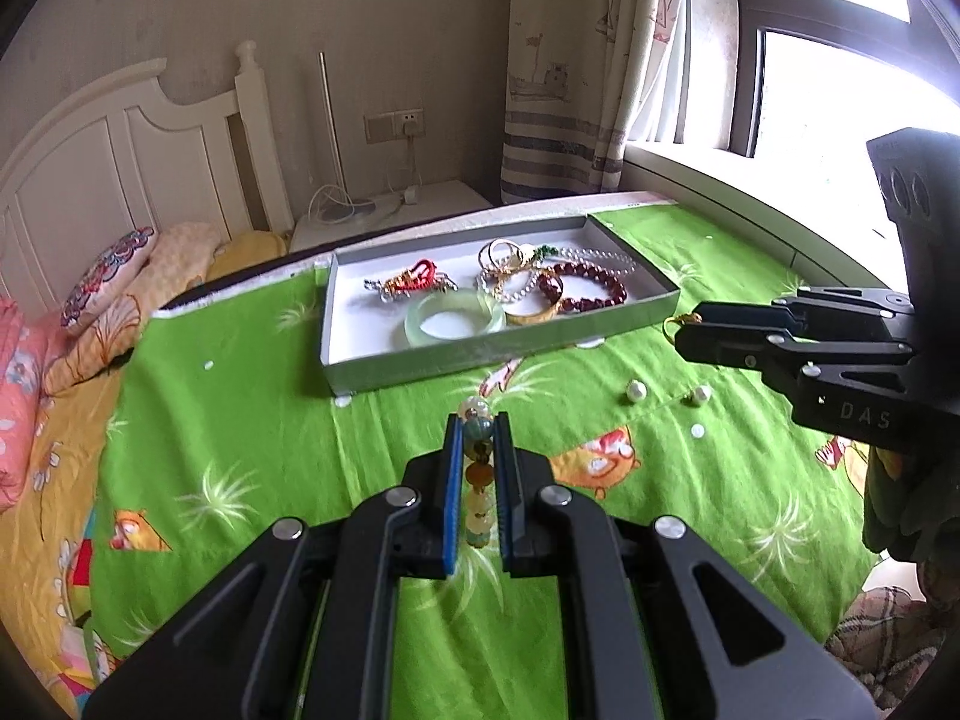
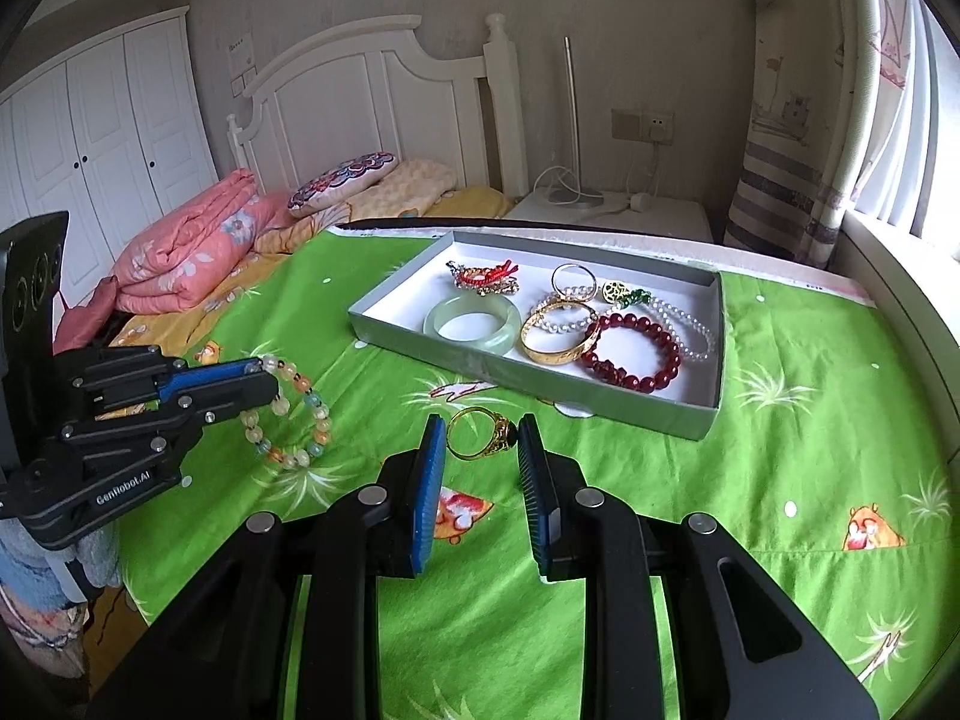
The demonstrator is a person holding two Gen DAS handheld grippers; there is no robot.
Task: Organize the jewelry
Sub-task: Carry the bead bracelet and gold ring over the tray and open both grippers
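Green cartoon-print sheet (image 2: 780, 450) — grey tray (image 2: 708, 420), dark-red bead bracelet (image 2: 630, 354), pale-green bangle (image 2: 472, 322).

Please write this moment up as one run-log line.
left hand-held gripper: shut on bead bracelet | right hand-held gripper: shut on gold ring | both held above bed | tray: holds other jewelry

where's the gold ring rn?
The gold ring sits between the right gripper's fingertips in the right wrist view, above the green sheet, just short of the grey tray's near wall.
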